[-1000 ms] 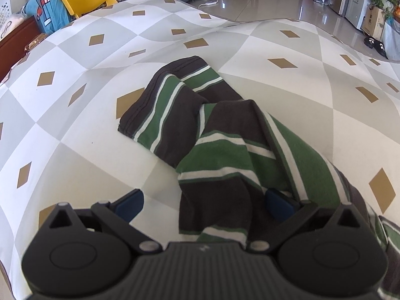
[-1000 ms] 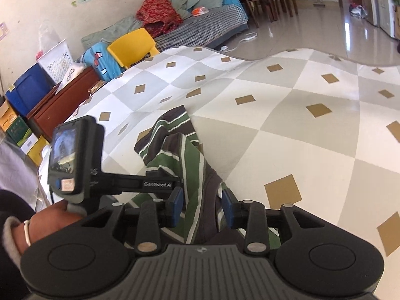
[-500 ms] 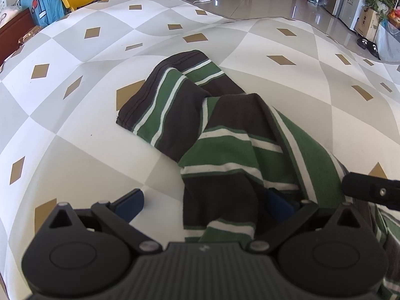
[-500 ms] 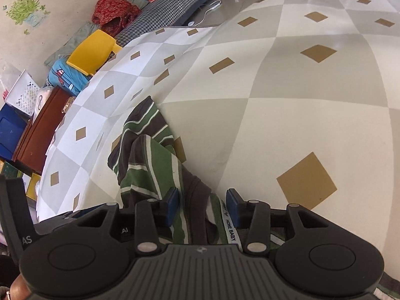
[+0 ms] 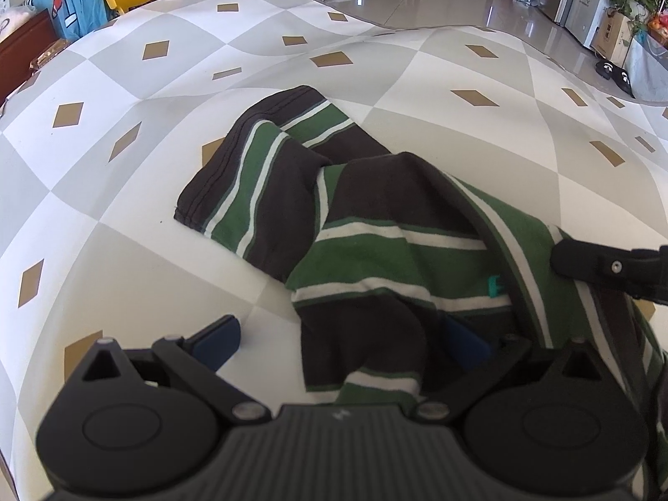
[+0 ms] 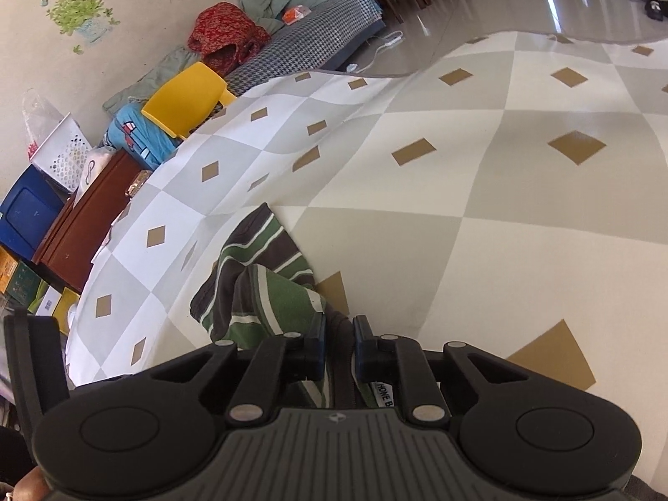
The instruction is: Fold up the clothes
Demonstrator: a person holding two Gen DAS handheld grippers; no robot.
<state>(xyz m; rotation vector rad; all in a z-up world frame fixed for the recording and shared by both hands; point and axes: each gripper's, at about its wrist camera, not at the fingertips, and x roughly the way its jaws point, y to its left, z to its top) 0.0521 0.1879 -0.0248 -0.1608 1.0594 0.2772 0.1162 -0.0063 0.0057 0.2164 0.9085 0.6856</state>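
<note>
Pinching the striped garment (image 6: 267, 292), the right hand-held gripper (image 6: 338, 348) has just been closing.

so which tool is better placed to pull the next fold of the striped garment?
Right, probably. The right tool has just closed on the striped garment; the left tool stands wide open, cloth only draped over one finger.

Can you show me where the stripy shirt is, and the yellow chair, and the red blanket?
stripy shirt (image 5: 388, 250): left wrist view, on a green stripe in its middle.
yellow chair (image 6: 185, 98): right wrist view, on its backrest.
red blanket (image 6: 225, 37): right wrist view, on the middle of the bundle.
</note>
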